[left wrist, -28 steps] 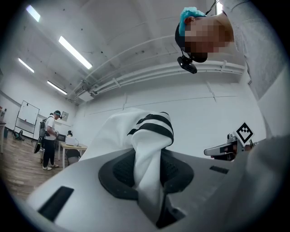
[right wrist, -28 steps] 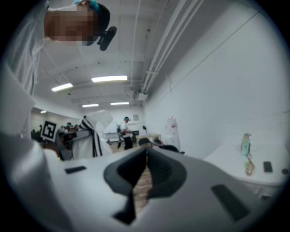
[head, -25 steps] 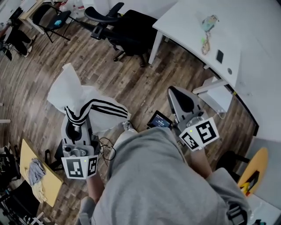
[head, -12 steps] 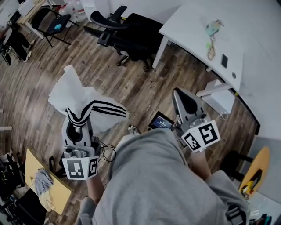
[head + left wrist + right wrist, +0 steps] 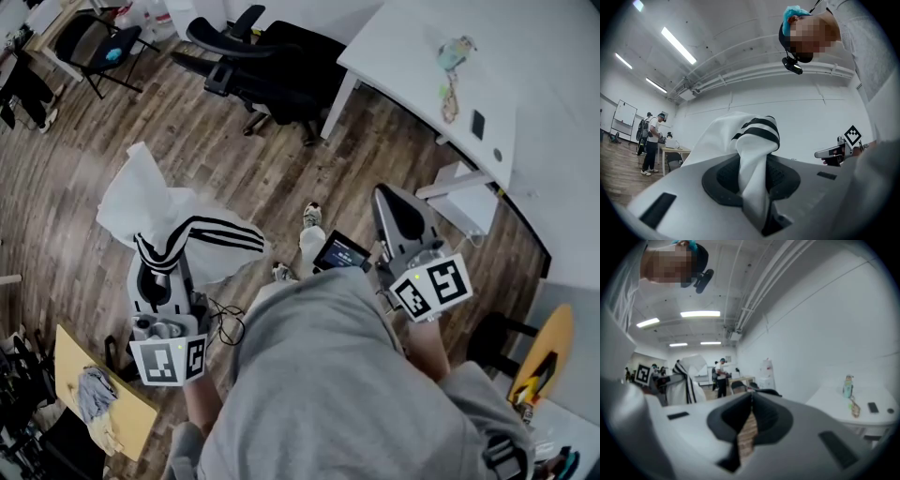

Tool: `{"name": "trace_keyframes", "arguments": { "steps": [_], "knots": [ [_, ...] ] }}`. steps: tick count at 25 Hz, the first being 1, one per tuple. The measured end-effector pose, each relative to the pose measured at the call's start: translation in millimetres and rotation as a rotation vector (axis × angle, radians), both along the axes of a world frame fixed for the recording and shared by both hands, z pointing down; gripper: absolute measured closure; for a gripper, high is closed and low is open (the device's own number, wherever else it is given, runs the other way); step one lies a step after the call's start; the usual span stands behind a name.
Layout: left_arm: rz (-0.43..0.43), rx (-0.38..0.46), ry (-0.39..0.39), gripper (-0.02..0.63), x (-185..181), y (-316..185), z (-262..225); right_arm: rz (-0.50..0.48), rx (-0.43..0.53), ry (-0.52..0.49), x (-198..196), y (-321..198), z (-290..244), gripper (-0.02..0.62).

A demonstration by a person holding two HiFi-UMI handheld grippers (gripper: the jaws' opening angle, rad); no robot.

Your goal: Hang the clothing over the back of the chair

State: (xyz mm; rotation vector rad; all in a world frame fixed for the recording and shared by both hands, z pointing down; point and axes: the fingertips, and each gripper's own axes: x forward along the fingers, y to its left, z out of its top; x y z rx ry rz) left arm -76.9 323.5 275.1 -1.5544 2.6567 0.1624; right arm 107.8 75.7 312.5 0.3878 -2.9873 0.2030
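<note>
Bunched white, black-striped garment (image 5: 155,202) hangs clamped in left gripper (image 5: 155,261), apart from office chair (image 5: 281,66); right gripper (image 5: 384,195) closed, empty; shoe (image 5: 312,215) newly visible.

The clothing (image 5: 183,234) at centre left is white with black stripes along one band. The left hand-held gripper (image 5: 153,267) and the right hand-held gripper (image 5: 386,202) are light grey with black pads, their cubes (image 5: 169,360) white with black square markers. The floor (image 5: 281,169) is brown wood planking, streaked lighter and darker. At the top, the chair (image 5: 281,66) is black; at upper right, the tabletop (image 5: 553,84) is white. The person's sweatshirt (image 5: 328,394) at the bottom is grey, and a small table (image 5: 67,356) at lower left is yellow.
</note>
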Motion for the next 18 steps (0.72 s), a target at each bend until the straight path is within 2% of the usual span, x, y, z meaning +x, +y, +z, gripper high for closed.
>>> {"name": "trace_keyframes", "arguments": {
  "steps": [18],
  "knots": [
    [-0.119,-0.019,-0.014,0.494,-65,-46,-2,-0.121,-0.025,-0.002,-99,-64,8,0.560]
  ]
}}
